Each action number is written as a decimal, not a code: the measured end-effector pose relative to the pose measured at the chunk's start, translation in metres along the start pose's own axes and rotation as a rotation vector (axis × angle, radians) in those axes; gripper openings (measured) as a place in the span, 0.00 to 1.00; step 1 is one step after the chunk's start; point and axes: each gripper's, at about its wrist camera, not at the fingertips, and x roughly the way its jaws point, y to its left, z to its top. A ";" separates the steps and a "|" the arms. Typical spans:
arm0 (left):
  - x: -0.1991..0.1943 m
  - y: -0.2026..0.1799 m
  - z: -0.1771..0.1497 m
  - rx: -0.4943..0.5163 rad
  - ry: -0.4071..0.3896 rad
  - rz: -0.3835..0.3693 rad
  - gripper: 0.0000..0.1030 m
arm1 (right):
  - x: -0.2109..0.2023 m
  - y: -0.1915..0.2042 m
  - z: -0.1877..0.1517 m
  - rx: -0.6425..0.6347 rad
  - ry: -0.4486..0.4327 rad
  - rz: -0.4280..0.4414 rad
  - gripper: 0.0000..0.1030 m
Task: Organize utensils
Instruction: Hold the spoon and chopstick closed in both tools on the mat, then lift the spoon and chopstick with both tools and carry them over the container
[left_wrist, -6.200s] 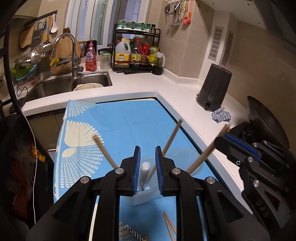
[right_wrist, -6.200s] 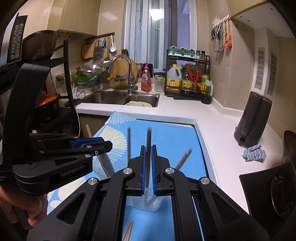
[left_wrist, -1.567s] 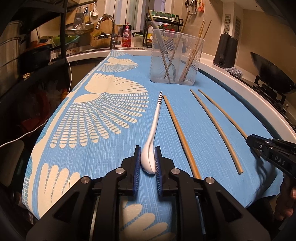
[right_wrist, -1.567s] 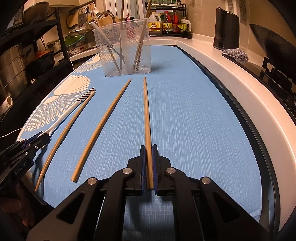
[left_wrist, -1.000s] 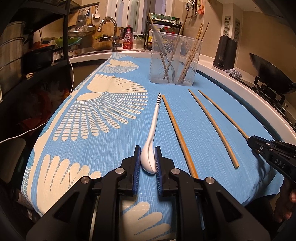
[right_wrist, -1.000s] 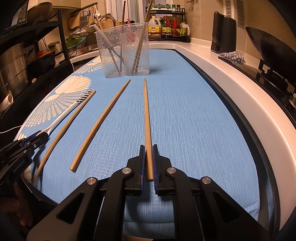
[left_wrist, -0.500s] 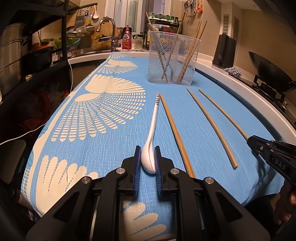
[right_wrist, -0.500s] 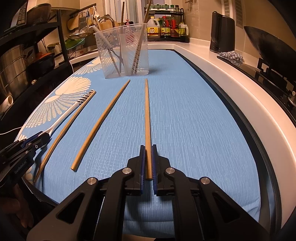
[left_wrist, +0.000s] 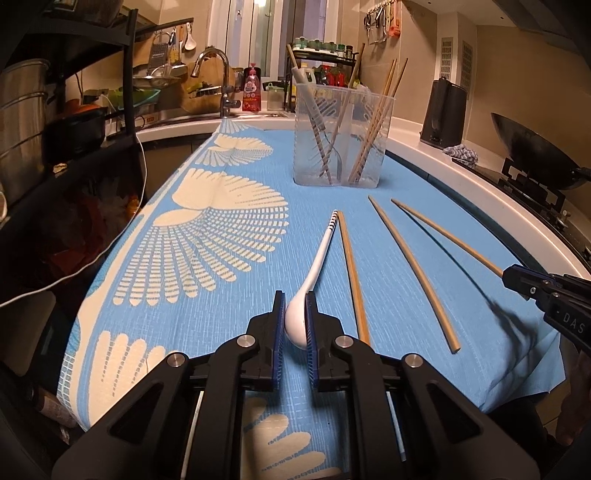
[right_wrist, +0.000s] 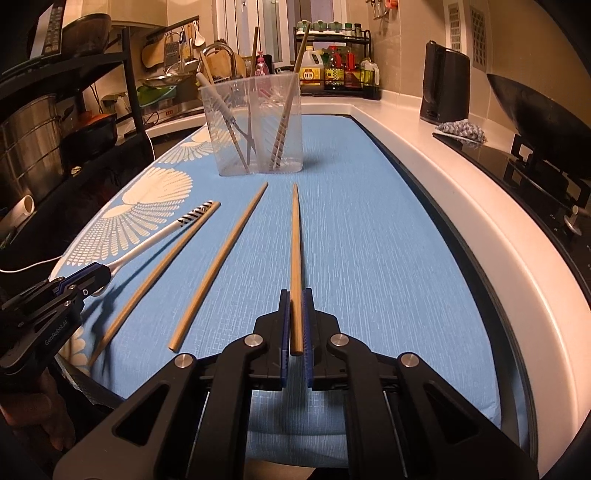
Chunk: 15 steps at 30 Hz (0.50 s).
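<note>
Kitchen counter w/ a blue patterned cloth (left_wrist: 229, 236) spread over it; clear utensil holder (left_wrist: 341, 136) stands at the far end, already w/ several chopsticks and a white-handled piece inside.

Change vs approx 6 s back: both grippers were up over the holder then; now both are down at the near edge of the cloth, each closed on a fresh item. Over the last second or so, hardly any shift (grips look settled, no lift seen yet). My read: one drop-off round is done, next pick is secured, lift and carry to the holder comes next.

Left gripper (left_wrist: 295, 317): fingers clamped on the bowl of the white spoon (left_wrist: 317, 266), handle pointing away toward the holder, lying just beside a chopstick (left_wrist: 352, 280).

Right gripper (right_wrist: 294, 317): fingers pinched on the near end of another chopstick (right_wrist: 295, 251), which runs straight ahead on the cloth. Middle chopstick (right_wrist: 221, 266) lies loose between, untouched.
</note>
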 end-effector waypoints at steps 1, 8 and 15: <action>-0.002 0.000 0.001 -0.001 -0.005 0.001 0.10 | -0.003 0.000 0.002 0.000 -0.006 0.001 0.06; -0.017 0.000 0.013 0.005 -0.053 0.007 0.11 | -0.025 -0.001 0.019 -0.005 -0.062 0.002 0.06; -0.033 -0.002 0.031 0.022 -0.123 0.017 0.11 | -0.044 0.000 0.043 -0.024 -0.126 0.013 0.06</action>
